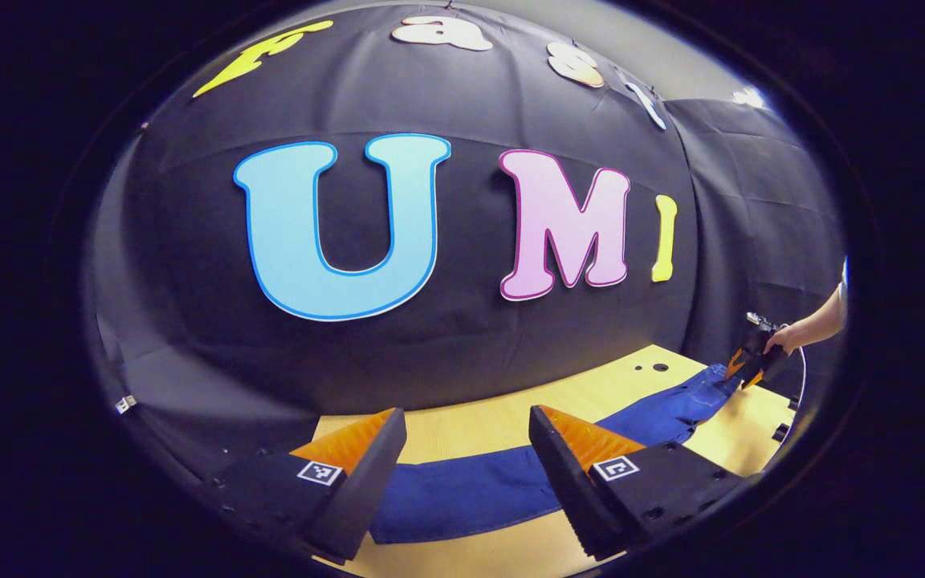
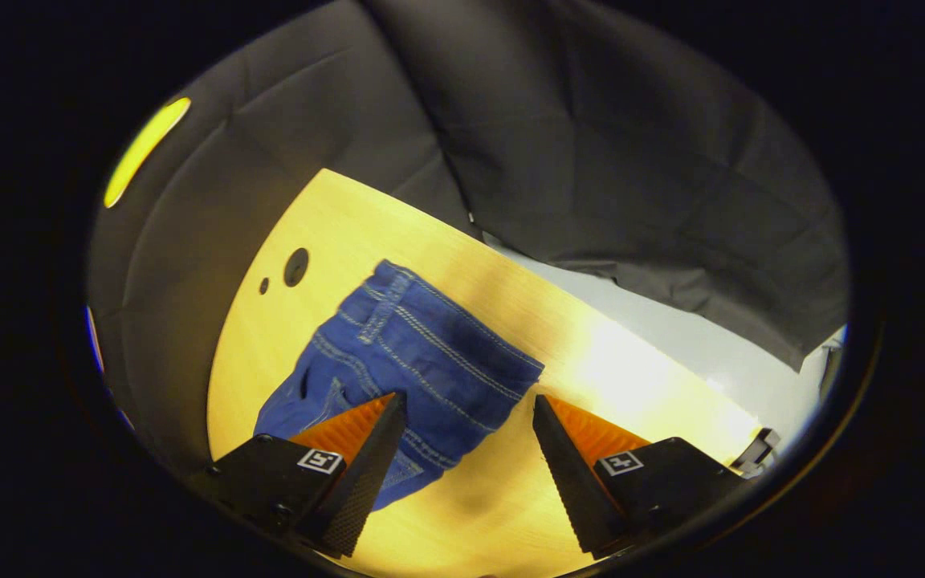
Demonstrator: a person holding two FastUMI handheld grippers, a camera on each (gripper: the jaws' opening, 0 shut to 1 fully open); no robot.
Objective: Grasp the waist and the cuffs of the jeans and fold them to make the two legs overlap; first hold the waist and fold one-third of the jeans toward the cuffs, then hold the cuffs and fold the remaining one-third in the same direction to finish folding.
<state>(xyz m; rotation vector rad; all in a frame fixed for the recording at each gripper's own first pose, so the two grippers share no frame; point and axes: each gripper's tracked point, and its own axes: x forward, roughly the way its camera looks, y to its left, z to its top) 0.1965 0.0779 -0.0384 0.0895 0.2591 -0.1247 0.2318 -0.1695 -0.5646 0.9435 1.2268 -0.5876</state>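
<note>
Lying flat: jeans [image 1: 511, 482] on wooden table [image 1: 462, 433].

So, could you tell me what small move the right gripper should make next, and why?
Probably lower the right gripper onto the near edge of the waist and close. Its fingers stand open above the wooden table, with the jeans lying flat between them and nothing gripped. The left gripper is likewise open over the leg end, so the first fold cannot begin yet.
</note>
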